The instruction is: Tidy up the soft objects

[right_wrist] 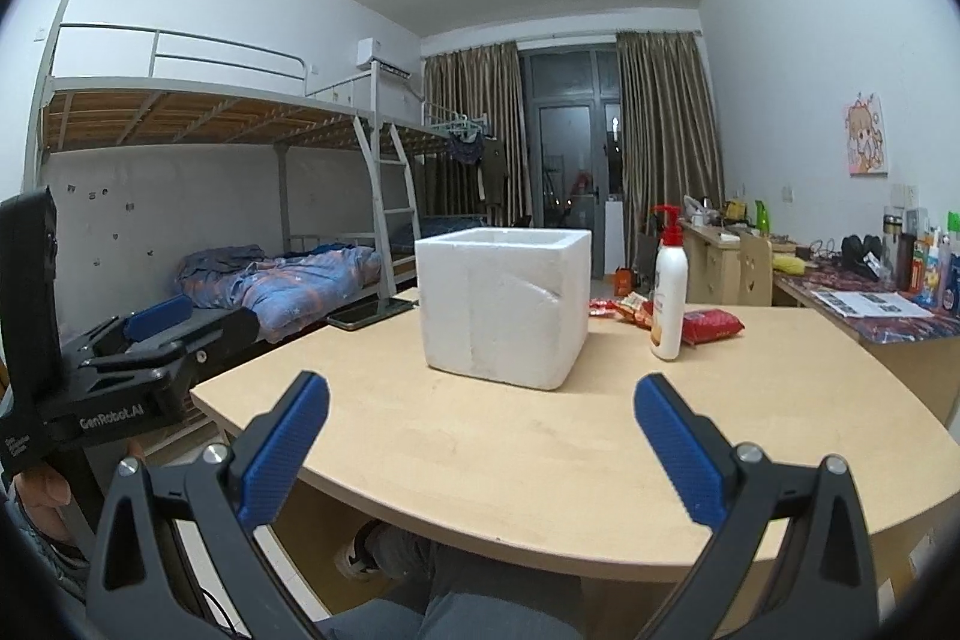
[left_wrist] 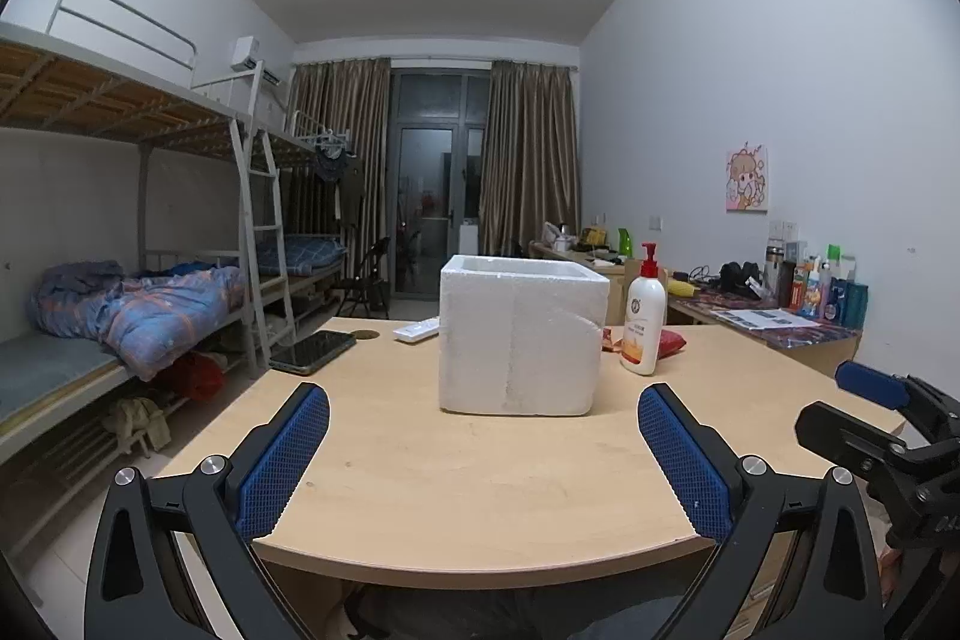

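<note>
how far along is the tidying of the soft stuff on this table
Nothing looks done. The left gripper and right gripper are both open and empty, short of the foam box. The red snack packets lie beside the lotion bottle, untouched. The box's inside is hidden.

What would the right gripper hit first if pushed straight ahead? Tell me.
Probably the white foam box: it stands on the table almost dead ahead of the open right gripper, only bare tabletop before it. Depth is uncertain.

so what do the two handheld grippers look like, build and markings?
Both alike: left gripper and right gripper have black angular frames with silver pivot bolts and blue cross-hatched textured pads on the fingers. White "GenRobot.AI" lettering shows on the left unit's black body in the right wrist view.
</note>
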The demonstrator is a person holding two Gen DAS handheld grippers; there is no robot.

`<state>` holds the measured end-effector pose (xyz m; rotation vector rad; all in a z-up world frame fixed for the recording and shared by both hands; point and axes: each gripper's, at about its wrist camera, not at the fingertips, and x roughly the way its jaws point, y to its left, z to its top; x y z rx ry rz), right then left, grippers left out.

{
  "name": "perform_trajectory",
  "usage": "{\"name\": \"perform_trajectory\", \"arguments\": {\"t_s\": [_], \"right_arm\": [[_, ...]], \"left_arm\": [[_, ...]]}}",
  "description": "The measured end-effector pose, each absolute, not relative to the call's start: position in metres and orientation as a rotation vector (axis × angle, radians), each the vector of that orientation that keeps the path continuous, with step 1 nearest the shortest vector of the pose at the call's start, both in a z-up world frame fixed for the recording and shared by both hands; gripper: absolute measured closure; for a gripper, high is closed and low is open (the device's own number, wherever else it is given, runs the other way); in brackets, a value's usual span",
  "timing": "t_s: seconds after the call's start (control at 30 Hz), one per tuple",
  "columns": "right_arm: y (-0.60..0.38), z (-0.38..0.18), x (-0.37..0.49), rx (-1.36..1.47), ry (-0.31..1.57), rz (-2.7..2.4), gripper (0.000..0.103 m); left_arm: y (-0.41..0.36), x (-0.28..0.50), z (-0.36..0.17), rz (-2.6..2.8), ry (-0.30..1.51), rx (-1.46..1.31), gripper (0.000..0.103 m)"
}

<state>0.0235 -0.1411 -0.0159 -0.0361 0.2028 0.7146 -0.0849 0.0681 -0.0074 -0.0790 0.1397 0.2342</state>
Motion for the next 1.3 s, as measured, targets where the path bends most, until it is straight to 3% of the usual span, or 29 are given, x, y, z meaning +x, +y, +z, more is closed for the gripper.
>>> {"name": "perform_trajectory", "arguments": {"t_s": [1.3], "right_arm": [[-0.146,-0.017,0.021,-0.026,0.221,0.725,0.000]], "left_arm": [[0.060,-0.097,-0.007,0.234,0.140,-0.058,0.000]]}}
